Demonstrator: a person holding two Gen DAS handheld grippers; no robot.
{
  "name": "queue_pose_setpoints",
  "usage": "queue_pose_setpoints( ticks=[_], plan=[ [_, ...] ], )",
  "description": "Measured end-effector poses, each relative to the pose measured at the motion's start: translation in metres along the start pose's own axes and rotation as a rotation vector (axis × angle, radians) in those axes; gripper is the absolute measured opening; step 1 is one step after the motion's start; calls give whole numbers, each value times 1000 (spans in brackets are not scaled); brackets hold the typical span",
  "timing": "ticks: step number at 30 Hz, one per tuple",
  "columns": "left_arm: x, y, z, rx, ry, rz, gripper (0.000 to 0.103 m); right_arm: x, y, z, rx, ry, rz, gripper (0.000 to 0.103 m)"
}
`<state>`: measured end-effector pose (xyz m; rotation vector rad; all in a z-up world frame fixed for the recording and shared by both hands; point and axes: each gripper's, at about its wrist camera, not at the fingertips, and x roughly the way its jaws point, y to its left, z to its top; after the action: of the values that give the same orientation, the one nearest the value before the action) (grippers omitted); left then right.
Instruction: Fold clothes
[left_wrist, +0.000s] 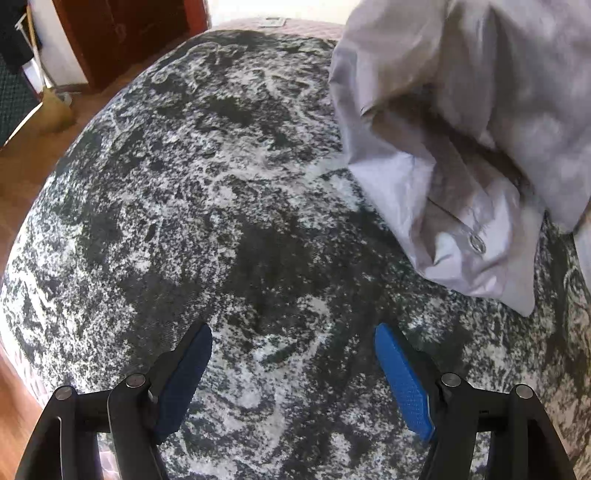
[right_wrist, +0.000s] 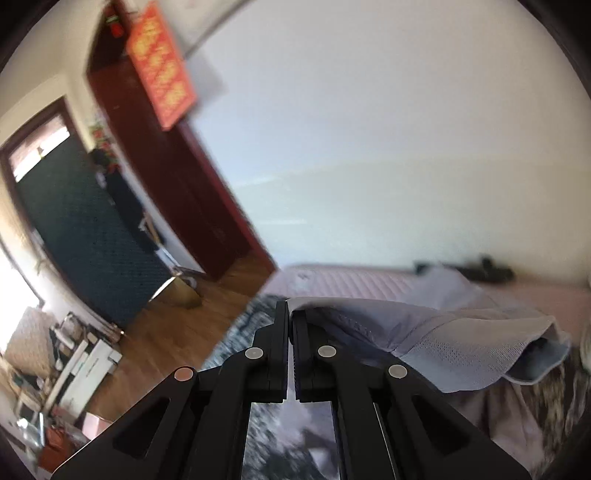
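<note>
A pale lilac-grey shirt (left_wrist: 461, 147) hangs in the air at the upper right of the left wrist view, its buttoned cuff (left_wrist: 476, 243) drooping onto the black-and-white patterned blanket (left_wrist: 221, 206). My left gripper (left_wrist: 293, 347) is open and empty, hovering over the blanket to the lower left of the cuff. My right gripper (right_wrist: 290, 314) is shut on an edge of the same shirt (right_wrist: 461, 347), holding it up so the cloth drapes off to the right.
The blanket lies on a pink quilted bed (right_wrist: 351, 284). A wooden floor (right_wrist: 177, 332), a dark red door (right_wrist: 177, 184) and cluttered shelves (right_wrist: 55, 369) lie to the left. A dark object (right_wrist: 480, 271) sits at the bed's far side.
</note>
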<state>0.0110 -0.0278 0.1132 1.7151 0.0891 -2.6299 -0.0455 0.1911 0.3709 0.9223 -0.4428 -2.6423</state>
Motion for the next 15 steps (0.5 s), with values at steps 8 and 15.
queue_pose_setpoints(
  ticks=[8,15],
  plan=[
    [-4,2,-4,15,-8,-13,77,17,94,-8,-126,184,128,79],
    [-4,25,-8,-26,0,5,77,-41,76,-52,-163,119,124,89]
  ],
)
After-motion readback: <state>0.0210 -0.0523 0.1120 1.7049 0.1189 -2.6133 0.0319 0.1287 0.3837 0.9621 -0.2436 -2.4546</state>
